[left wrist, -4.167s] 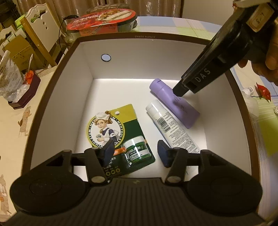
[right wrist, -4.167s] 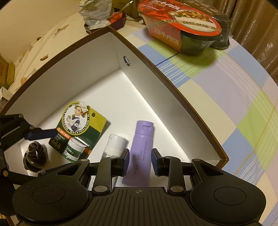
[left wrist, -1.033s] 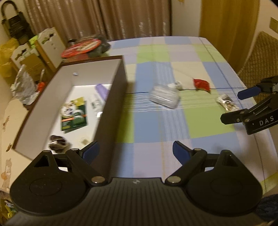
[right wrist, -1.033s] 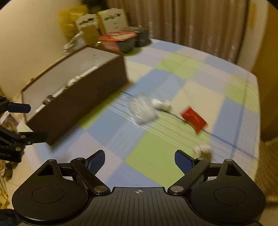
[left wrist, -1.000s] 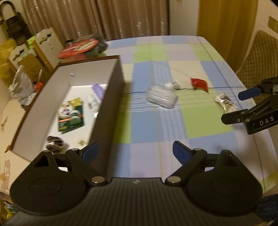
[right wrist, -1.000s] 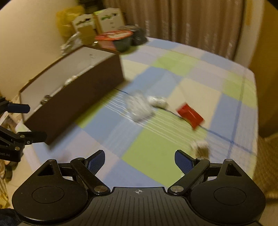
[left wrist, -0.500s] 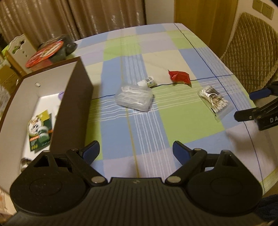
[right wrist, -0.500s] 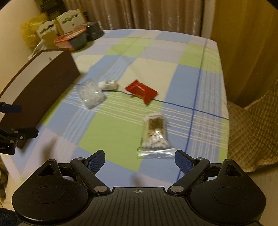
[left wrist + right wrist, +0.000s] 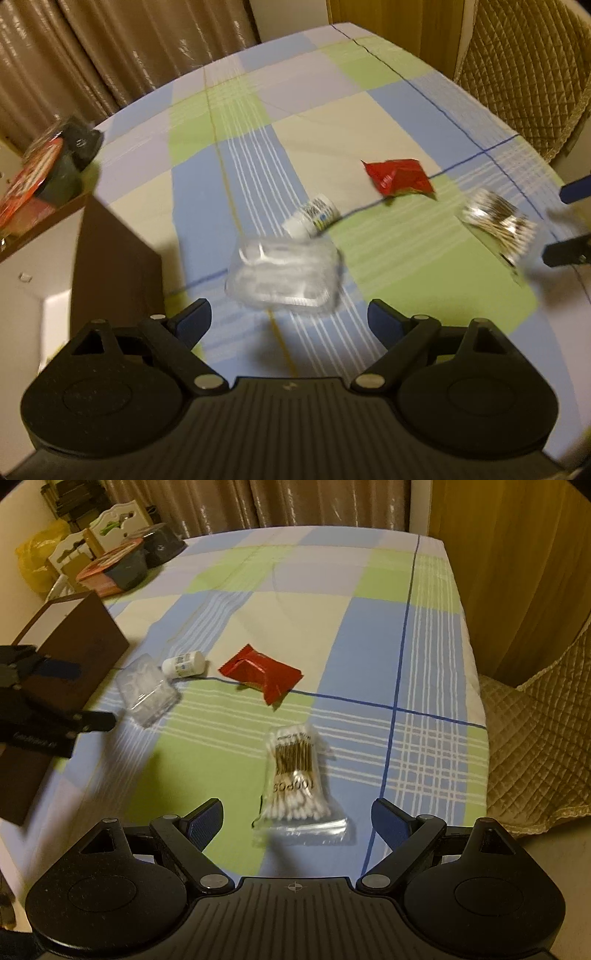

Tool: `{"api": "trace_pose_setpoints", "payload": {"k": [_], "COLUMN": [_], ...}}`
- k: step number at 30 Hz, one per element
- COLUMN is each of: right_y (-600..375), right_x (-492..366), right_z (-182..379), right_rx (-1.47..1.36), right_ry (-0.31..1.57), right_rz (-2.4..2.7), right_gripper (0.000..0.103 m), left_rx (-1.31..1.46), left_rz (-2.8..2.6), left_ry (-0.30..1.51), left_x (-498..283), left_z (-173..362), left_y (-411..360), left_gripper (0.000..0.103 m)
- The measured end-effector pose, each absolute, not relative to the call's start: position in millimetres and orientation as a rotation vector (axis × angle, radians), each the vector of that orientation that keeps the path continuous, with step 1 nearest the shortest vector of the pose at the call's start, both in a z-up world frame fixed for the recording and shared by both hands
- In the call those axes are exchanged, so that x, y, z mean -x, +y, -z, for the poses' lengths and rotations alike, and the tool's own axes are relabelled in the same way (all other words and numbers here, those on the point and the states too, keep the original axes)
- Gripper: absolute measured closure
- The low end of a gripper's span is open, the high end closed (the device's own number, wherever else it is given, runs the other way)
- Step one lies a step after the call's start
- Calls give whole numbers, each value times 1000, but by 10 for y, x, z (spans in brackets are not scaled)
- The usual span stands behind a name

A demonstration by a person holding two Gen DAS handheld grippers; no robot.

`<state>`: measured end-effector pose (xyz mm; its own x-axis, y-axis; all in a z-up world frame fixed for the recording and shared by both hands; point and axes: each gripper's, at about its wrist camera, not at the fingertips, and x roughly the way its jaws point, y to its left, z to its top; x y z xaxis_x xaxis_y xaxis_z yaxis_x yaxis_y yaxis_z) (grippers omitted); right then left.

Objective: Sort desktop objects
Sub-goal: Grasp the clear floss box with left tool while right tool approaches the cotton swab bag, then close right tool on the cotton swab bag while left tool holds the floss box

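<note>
Two tongs, left tongs and right tongs, gape wide and empty above the bench. Clear box and swab bag lie below; slippery plastic could squirt free.
</note>
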<state>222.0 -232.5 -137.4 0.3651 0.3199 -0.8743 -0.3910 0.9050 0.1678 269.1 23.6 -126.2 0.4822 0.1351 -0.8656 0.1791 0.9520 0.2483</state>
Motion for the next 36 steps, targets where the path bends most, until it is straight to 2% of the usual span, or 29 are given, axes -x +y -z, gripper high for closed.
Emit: {"api": "trace_pose_setpoints", "payload": {"k": [15, 18, 32, 33, 35, 36], "right_y": [-2314, -2299, -2106, -2084, -2042, -2021], "right_x": [-2464, -2489, -2549, -2544, -2527, -2513], "right_z": [1601, 1625, 1751, 1764, 1779, 1777], "right_rx": [21, 26, 173, 191, 237, 263], "right_ry": [1142, 1142, 1098, 1092, 1075, 1067], "right_rz": [-435, -439, -457, -460, -457, -466], "right_gripper": [13, 13, 14, 29, 37, 45], "left_rx": [-276, -252, -209, -204, -190, -186], "left_rz": [111, 126, 115, 111, 100, 95], "left_ry": [1196, 1180, 1160, 1154, 1140, 1131], "left_x": [-3336, -3285, -2721, -2679, -2609, -2569], "left_z": [1764, 1759, 1590, 1561, 1497, 1458], "left_y": [436, 455, 286, 282, 281, 275], "left_gripper": [14, 18, 18, 18, 18, 18]}}
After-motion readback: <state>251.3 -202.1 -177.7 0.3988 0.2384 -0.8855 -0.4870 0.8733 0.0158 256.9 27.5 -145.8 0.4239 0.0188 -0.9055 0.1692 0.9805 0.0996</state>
